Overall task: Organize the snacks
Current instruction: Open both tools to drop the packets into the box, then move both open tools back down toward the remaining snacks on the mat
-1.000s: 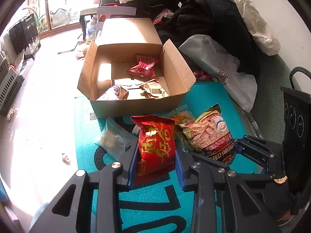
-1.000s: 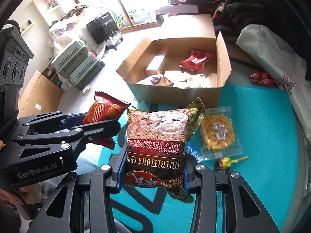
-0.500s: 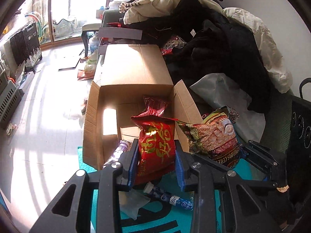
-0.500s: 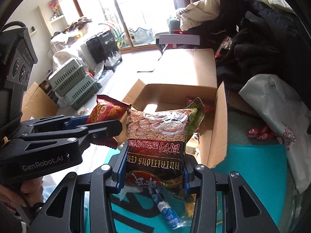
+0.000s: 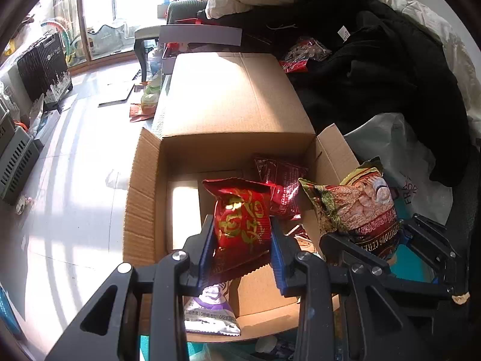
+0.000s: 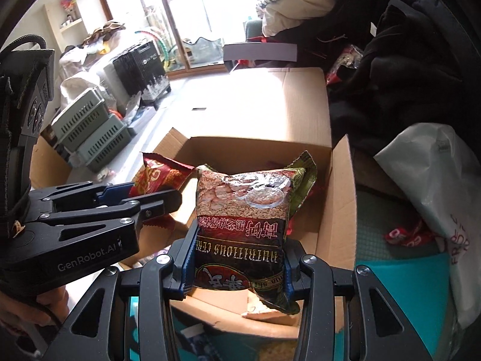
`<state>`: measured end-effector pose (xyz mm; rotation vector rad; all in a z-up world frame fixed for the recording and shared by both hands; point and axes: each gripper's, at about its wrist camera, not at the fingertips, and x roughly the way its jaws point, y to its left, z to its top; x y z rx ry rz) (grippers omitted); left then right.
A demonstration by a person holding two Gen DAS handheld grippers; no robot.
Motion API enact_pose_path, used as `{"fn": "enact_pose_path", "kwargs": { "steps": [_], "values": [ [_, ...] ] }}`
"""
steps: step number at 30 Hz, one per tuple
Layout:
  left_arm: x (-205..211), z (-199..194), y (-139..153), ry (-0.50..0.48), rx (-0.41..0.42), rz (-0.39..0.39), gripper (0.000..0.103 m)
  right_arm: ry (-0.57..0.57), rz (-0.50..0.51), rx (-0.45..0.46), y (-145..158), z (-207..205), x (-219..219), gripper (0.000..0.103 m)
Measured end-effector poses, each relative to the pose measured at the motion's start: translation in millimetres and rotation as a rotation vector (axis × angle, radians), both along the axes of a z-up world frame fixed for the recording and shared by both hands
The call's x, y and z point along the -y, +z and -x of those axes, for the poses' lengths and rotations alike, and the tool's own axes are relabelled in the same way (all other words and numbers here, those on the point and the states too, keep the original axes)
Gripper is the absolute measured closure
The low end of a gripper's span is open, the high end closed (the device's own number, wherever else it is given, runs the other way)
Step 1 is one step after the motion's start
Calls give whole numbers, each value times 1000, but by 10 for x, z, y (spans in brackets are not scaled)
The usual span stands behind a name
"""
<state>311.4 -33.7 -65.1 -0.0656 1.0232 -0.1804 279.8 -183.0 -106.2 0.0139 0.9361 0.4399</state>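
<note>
A sunny, messy room with a teal mat (image 6: 421,282) and dark clothes (image 5: 375,75) at 1 o'clock. The left gripper (image 5: 242,242) squeezes a red snack bag (image 5: 242,216); the right gripper (image 6: 239,258) squeezes a cereal bag (image 6: 243,219). Both hang over the open cardboard box (image 5: 144,198). Next, I think: lower them and let go inside.

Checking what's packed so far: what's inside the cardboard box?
In the box: a dark red packet at the back and a purple-white packet near the front. The held bags hide the middle.
</note>
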Motion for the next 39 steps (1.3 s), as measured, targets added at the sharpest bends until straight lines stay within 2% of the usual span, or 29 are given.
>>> {"fn": "enact_pose_path", "kwargs": {
  "steps": [7,13,16,20,22,27,34,39],
  "values": [
    [11,-39,-347,-5,-68,-39,70,-14,66,-53,-282,-58,-79,59],
    [68,-26,-484,-22,-107,-65,70,-26,118,-87,-421,-51,-67,58],
    [64,-53,-552,-13,-158,-71,70,-33,140,-105,-468,-35,-64,52],
    [46,-39,-597,8,-199,-84,69,-45,154,-109,-469,-18,-31,39],
    [40,-26,-586,20,-208,-98,68,-56,159,-109,-452,-8,-10,34],
    [51,5,-473,36,-190,-118,36,-72,166,-108,-361,53,28,33],
    [75,98,-201,42,-160,-113,34,-77,169,-79,-115,174,92,31],
    [129,259,88,29,-95,-122,34,-81,169,-30,156,296,119,31]
  ]
}}
